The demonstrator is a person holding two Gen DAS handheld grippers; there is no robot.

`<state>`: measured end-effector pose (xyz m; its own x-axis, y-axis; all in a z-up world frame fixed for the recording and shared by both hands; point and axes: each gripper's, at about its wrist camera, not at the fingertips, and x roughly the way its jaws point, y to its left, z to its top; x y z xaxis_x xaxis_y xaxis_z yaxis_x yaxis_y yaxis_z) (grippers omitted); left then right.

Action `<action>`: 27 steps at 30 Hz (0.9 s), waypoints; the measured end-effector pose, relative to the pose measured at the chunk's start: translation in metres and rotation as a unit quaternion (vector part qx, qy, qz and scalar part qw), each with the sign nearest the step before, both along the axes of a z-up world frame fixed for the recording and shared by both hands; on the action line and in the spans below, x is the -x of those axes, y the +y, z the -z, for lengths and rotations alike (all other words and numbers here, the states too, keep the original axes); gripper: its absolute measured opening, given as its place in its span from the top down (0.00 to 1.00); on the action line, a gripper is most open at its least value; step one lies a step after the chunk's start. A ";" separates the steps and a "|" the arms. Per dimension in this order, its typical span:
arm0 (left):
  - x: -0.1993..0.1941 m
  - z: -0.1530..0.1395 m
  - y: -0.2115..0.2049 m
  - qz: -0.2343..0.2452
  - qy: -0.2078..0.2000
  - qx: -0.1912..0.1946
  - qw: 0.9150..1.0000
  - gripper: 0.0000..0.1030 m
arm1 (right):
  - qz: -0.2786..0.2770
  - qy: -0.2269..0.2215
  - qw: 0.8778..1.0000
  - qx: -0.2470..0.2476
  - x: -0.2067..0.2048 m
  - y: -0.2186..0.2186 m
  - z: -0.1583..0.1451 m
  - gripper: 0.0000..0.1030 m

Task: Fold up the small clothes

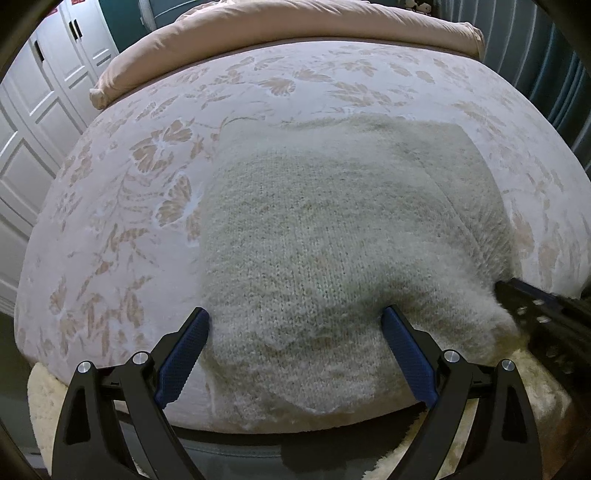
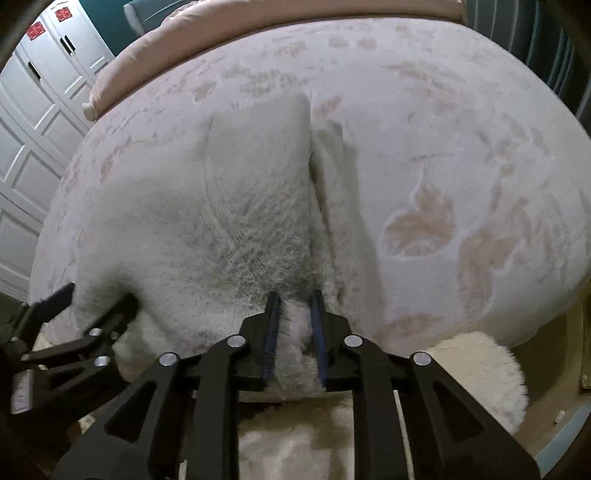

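Fuzzy knit sweater [image 1: 332,229] lying part-folded at the bed's [image 1: 122,206] near edge.
Soft, light, floppy; best taken at its hem corners. Left gripper [image 1: 295,325] spread wide over it; right gripper [image 2: 294,306] narrowly parted around fluff.

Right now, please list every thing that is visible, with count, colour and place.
knitted garment: one, pale grey-white, fuzzy, lying at the bed's near edge
bed cover: one, pale pink with beige leaf pattern, over the bed
folded duvet: one, beige-pink, far end of bed
wardrobe doors: white, far left
fluffy rug: one, cream, below the bed
left gripper: black, blue pads, jaws wide over the garment
right gripper: jaws narrow, garment edge between them
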<state>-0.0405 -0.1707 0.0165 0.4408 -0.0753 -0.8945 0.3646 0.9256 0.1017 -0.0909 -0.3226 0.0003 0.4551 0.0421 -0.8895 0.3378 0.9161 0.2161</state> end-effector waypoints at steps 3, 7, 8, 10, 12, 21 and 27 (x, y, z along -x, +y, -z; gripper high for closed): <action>0.000 0.001 0.000 0.001 -0.003 -0.003 1.000 0.10 | 0.005 -0.006 1.000 -0.001 0.001 0.000 -0.012 0.81; 0.000 0.001 0.001 0.000 0.002 0.000 1.000 0.10 | 0.019 -0.027 0.999 -0.017 0.007 -0.007 -0.025 0.62; 0.000 -0.001 0.002 -0.002 0.004 0.003 1.000 0.10 | 0.025 -0.032 0.999 -0.018 0.010 -0.010 -0.026 0.46; -0.002 -0.007 0.010 -0.012 0.006 0.019 1.000 0.11 | 0.035 -0.041 0.998 -0.018 0.011 -0.015 -0.026 0.35; -0.006 -0.015 0.025 -0.035 0.003 0.043 0.998 0.11 | 0.039 -0.033 0.998 -0.022 0.009 -0.019 -0.022 0.30; -0.034 -0.003 0.062 -0.072 0.052 0.108 0.990 0.09 | 0.043 -0.017 0.995 -0.088 -0.014 -0.027 0.013 0.16; -0.041 0.011 0.045 -0.047 0.076 0.151 0.984 0.09 | 0.034 -0.033 0.993 -0.113 -0.025 -0.027 0.027 0.09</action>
<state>0.0001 -0.1253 0.0055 0.3219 -0.3140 -0.8932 0.2663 0.9353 -0.2329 -0.0660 -0.3496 -0.0267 0.5200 0.2045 -0.8293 0.3749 0.8178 0.4367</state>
